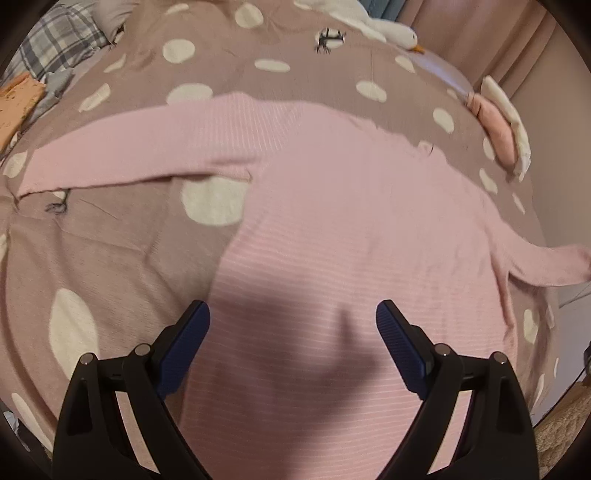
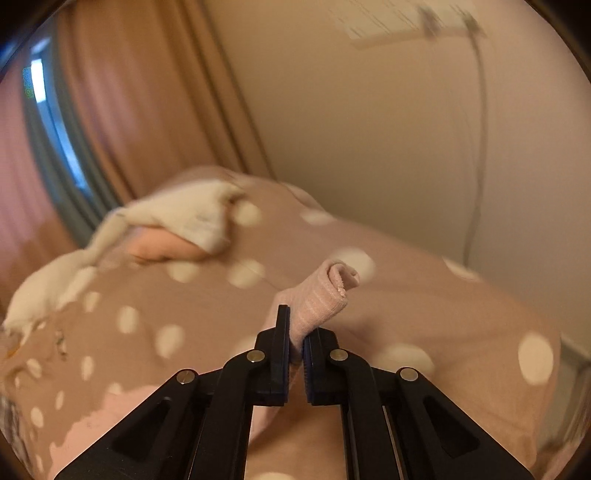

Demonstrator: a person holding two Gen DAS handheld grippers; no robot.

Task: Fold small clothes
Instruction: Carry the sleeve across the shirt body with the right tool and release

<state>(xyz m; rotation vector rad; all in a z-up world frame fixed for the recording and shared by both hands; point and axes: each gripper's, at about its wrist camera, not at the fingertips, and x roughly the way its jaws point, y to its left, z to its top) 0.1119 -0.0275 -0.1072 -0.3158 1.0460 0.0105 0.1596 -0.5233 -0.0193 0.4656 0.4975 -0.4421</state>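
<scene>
A pink ribbed long-sleeved top (image 1: 332, 229) lies spread on a brown bedspread with white dots (image 1: 110, 236). One sleeve (image 1: 129, 147) stretches out to the left; the other sleeve (image 1: 554, 266) runs off to the right. My left gripper (image 1: 293, 314) is open just above the top's body, holding nothing. My right gripper (image 2: 295, 332) is shut on the end of the pink sleeve (image 2: 321, 295), which sticks up rolled between the fingers above the bedspread (image 2: 443, 314).
Folded pink and white clothes (image 1: 502, 125) lie at the bed's right edge, also in the right wrist view (image 2: 177, 229). A white plush goose (image 1: 388, 26), a plaid pillow (image 1: 55, 40) and an orange item (image 1: 18, 99) lie at the far side. Curtains (image 2: 147, 92) and a wall (image 2: 369, 129) stand behind.
</scene>
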